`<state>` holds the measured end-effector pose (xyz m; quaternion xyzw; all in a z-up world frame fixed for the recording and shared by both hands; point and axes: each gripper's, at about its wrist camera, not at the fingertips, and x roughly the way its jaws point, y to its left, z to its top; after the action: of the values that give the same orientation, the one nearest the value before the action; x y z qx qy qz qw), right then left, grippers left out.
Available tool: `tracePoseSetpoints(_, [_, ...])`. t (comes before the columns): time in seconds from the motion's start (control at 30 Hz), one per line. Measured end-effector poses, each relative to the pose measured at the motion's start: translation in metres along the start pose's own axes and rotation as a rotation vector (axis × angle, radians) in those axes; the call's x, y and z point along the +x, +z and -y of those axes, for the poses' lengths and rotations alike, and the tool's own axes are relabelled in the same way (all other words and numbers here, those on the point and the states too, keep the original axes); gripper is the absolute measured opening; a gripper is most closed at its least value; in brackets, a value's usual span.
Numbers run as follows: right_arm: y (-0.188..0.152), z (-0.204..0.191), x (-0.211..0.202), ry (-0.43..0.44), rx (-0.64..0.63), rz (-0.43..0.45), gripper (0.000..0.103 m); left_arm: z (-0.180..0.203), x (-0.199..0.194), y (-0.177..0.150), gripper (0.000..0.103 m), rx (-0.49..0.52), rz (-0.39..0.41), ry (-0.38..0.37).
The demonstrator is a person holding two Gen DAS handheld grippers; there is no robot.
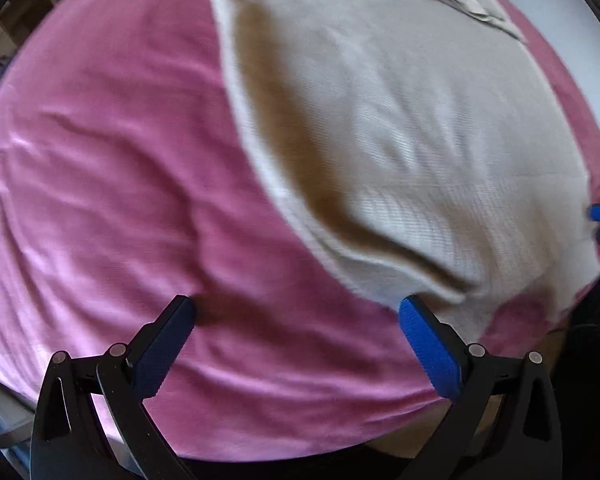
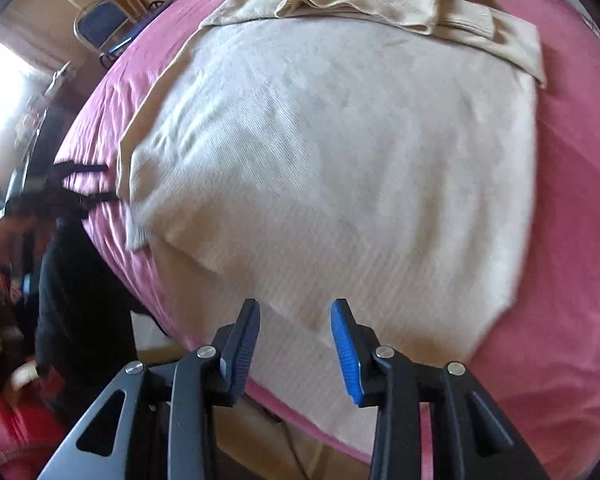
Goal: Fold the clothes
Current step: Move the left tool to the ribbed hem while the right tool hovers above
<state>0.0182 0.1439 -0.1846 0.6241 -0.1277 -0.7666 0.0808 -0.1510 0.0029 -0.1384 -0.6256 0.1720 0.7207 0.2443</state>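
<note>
A cream ribbed-knit sweater [image 2: 332,152] is spread flat on a bed covered w/ a pink sheet [image 1: 100,184], smooth but lightly creased. The sweater's far end is folded over, a ribbed cuff being seen there. The left gripper [image 1: 296,312] is held at the sweater's near-left corner, fingers spread wide, nothing pinched; one blue textured pad [image 1: 428,344] is seen just beside the hem. The right gripper [image 2: 294,312] is held over the sweater's near edge, fingers part-spread, fabric below, not pinched. Only the right view shows a blue chair [image 2: 100,28] and boxes beyond the sweater's far-left. No writing can be read.
</note>
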Motion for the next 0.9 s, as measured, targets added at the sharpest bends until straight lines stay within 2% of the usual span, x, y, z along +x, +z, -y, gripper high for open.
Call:
tracePoseSetpoints(0.07, [-0.004,-0.009,0.001,0.011,-0.002,0.001,0.037,0.002,-0.001,-0.003,0.103,-0.008,0.000,0.002])
tracePoseSetpoints(0.17, [-0.010,-0.013,0.002,0.077,0.018,0.012,0.037,0.005,-0.003,-0.009,0.103,-0.020,0.003,0.003])
tracePoseSetpoints(0.2, [-0.014,-0.012,-0.004,0.087,0.016,0.016,0.037,0.005,-0.003,-0.012,0.103,-0.035,0.005,-0.033])
tracePoseSetpoints(0.37, [-0.013,-0.015,-0.001,0.092,0.026,0.027,0.037,0.011,0.003,-0.013,0.103,-0.069,0.032,-0.012])
tracePoseSetpoints(0.47, [-0.016,-0.016,-0.005,0.126,0.038,0.041,0.037,0.010,-0.008,-0.034,0.103,-0.067,0.044,-0.067])
tracePoseSetpoints(0.57, [-0.021,-0.017,-0.006,0.138,0.036,0.044,0.037,0.008,-0.017,-0.040,0.103,-0.101,0.074,-0.159])
tracePoseSetpoints(0.77, [-0.028,-0.009,0.001,0.160,0.078,0.021,0.037,0.005,-0.019,-0.050,0.103,-0.159,0.135,-0.249])
tracePoseSetpoints(0.83, [-0.030,-0.009,0.000,0.166,0.077,0.024,0.037,0.009,-0.015,-0.049,0.102,-0.132,0.141,-0.250])
tracePoseSetpoints(0.9, [-0.031,-0.009,0.001,0.168,0.082,0.025,0.037,0.006,-0.005,-0.052,0.092,-0.113,0.134,-0.190])
